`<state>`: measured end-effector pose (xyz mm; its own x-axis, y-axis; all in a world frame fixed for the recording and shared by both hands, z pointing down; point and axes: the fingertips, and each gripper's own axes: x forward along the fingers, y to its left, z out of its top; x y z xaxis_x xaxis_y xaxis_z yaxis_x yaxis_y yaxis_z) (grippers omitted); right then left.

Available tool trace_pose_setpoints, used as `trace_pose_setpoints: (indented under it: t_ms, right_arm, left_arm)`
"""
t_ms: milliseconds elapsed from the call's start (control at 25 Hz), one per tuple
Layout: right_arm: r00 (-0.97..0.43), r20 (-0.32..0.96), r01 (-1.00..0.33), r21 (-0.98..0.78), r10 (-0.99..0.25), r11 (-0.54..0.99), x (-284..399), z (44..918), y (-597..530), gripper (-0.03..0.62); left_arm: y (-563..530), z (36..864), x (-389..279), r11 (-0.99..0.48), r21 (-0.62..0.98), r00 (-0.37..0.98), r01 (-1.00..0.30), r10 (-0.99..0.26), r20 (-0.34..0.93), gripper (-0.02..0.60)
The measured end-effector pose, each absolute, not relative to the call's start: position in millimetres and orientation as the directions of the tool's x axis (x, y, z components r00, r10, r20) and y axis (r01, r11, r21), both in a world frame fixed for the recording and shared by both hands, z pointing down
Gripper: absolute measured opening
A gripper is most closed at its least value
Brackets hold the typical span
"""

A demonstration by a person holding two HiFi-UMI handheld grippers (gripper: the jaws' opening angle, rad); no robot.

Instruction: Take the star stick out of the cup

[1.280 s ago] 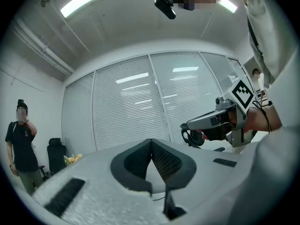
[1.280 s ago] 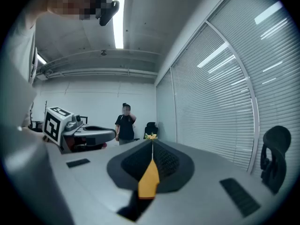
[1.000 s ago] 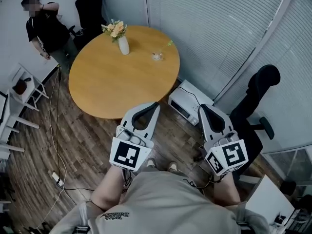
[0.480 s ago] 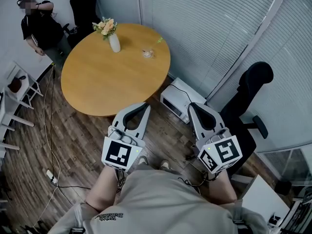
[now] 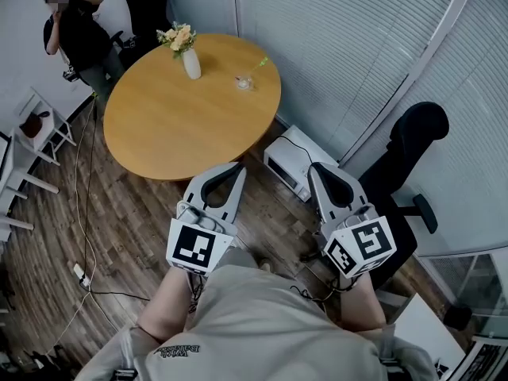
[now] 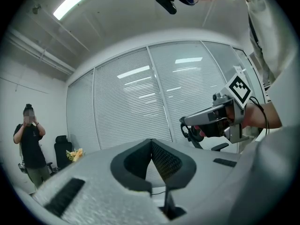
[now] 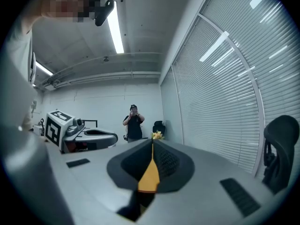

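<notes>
A small clear cup (image 5: 244,83) stands on the far side of the round wooden table (image 5: 175,125), with a thin green star stick (image 5: 258,65) leaning out of it to the right. Both grippers hang well short of the table, over the floor. My left gripper (image 5: 238,167) points at the table's near edge, jaws together and empty, as the left gripper view (image 6: 151,142) also shows. My right gripper (image 5: 316,167) is level with it to the right, shut on nothing; its pads meet in the right gripper view (image 7: 153,143).
A white vase of flowers (image 5: 190,60) stands on the table left of the cup. A white box (image 5: 290,162) lies on the floor between table and grippers. A black office chair (image 5: 413,145) is at the right, blinds behind. A person (image 5: 79,34) stands far left.
The head view has swung slightly, so the table shifted in frame. Both grippers keep their pose, shut. The person at the back has raised both hands to the head.
</notes>
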<state>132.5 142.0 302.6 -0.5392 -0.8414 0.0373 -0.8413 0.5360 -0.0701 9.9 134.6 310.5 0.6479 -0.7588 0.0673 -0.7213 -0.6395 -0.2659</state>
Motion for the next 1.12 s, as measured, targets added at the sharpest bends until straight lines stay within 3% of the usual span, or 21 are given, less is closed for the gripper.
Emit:
trace_pose_setpoints:
  t_ms: [960,1120]
  right_arm:
    - [-0.532,0.086,-0.847,-0.070,-0.842,0.527,116.3,323.8,48.8,0.029]
    - [-0.532,0.096,-0.847,-0.066,-0.841,0.528,105.4,323.3,14.3,0.029]
  left_arm:
    - [38.5,327.5,-13.5,-0.631,-0.243,0.633,-0.736,-0.770,0.083,0.021]
    - [7.8,320.5,-21.1,-0.638,-0.176,0.637,-0.749,-0.768,0.074,0.021]
